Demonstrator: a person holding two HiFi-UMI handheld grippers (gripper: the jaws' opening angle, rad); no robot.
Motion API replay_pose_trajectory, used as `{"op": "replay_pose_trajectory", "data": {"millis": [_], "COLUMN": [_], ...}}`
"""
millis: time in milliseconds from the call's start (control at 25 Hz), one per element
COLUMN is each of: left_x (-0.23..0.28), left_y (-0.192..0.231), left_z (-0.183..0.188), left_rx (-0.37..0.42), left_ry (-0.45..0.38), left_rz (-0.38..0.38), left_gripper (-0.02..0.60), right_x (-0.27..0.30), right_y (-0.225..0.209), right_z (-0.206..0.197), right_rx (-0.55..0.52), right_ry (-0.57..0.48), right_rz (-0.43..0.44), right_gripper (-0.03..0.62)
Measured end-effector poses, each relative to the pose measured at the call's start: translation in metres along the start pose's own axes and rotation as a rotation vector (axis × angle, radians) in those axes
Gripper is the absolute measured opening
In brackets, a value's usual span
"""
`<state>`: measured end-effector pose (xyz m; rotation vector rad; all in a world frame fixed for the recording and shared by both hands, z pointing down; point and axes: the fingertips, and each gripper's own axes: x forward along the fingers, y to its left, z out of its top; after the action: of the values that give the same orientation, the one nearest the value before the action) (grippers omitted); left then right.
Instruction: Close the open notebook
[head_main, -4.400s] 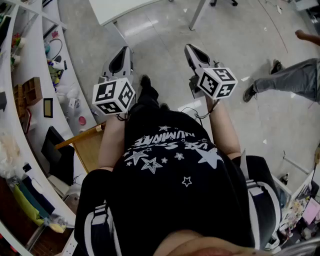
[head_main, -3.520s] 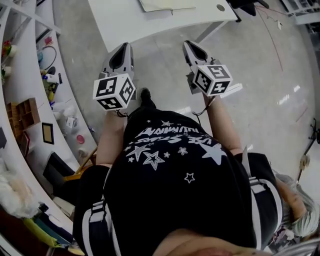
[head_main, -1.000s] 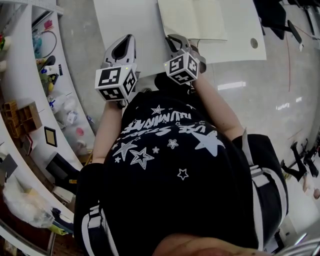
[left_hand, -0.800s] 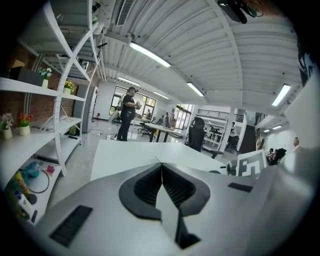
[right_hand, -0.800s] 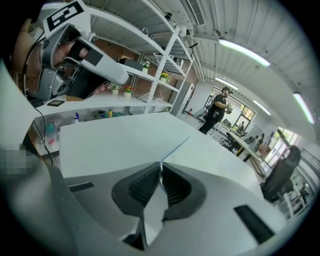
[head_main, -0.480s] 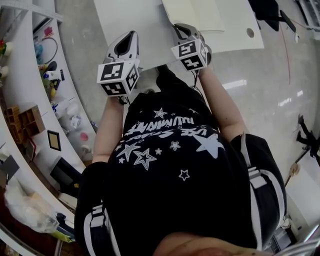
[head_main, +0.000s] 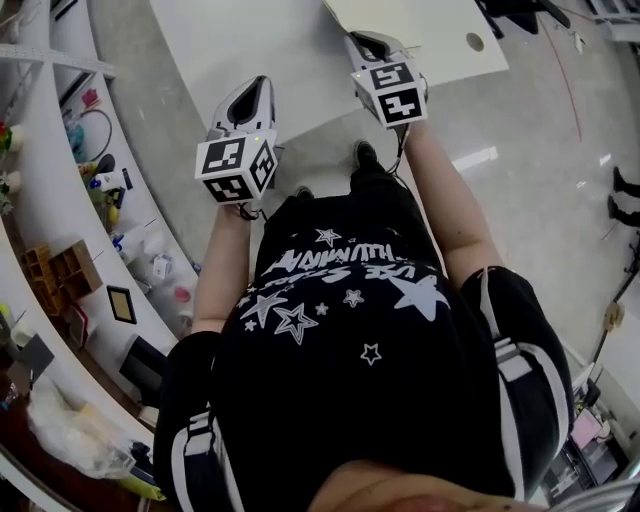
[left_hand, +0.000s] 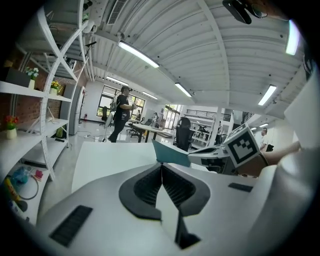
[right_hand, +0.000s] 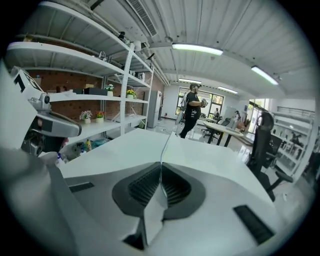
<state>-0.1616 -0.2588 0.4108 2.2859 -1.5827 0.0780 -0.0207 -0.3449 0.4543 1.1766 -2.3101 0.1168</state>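
The notebook (head_main: 345, 12) lies at the near edge of the white table (head_main: 250, 50), at the top of the head view. My right gripper (head_main: 362, 40) is at the notebook's near edge. In the right gripper view, the right gripper (right_hand: 161, 175) is shut on a thin cover or page (right_hand: 165, 145), seen edge-on and running up from the pads. From the left gripper view the teal cover (left_hand: 170, 154) stands lifted and tilted, with the right gripper (left_hand: 212, 154) on it. My left gripper (head_main: 258, 82) hovers over the table's front left, and its pads (left_hand: 161, 172) are shut on nothing.
White shelves (head_main: 60, 150) with small items curve along the left. The table has a cable hole (head_main: 475, 42) near its right end. A person (left_hand: 120, 112) walks far behind the table. An office chair (right_hand: 262, 145) stands to the right, with more desks behind it.
The right gripper has risen and moved forward at the notebook's near edge, rolling as it went. The left gripper has edged forward. Several seconds earlier both were over bare floor.
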Motion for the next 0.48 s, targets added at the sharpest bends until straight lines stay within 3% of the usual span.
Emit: {"op": "replay_pose_trajectory", "data": {"millis": [480], "left_x": [0.081], "left_y": [-0.079], "left_z": [0.021], "left_rx": [0.033], "left_ry": [-0.025], "left_rz": [0.059], "left_gripper": [0.014], "right_x": [-0.023], "right_y": [-0.11], "right_z": [-0.038], "right_rx": [0.11], "right_ry": [-0.004], "right_rz": [0.032], "right_gripper": [0.02]}}
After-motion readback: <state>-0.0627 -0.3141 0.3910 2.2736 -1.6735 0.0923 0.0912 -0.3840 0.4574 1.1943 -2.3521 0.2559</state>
